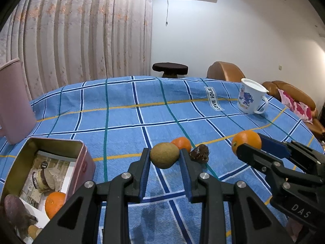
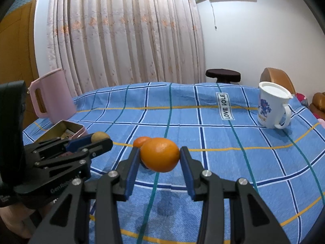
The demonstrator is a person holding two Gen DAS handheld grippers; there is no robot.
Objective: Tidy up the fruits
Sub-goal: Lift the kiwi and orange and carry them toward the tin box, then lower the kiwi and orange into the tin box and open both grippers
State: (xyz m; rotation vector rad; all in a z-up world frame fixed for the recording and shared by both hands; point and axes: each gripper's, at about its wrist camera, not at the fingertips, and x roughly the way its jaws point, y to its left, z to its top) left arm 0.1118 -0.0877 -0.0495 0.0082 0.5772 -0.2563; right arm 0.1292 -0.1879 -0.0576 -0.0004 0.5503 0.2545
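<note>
A tin box (image 1: 80, 158) with an orange is being cut off at the left edge, a brownish-green fruit (image 1: 165, 155) is being squeezed by the left gripper (image 1: 165, 158), a small orange (image 1: 181, 143) is being half hidden behind it, and a big orange (image 2: 160, 154) is being squeezed by the right gripper (image 2: 160, 158).

A brown kiwi (image 1: 165, 155) and an orange (image 2: 160, 154) are held off the cloth; a smaller orange (image 1: 181, 143) lies behind.

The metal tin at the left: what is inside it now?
Inside the metal tin lie an orange, a dark brownish fruit and a printed card on the bottom. The left tool covers the near corner, so anything there is hidden.
</note>
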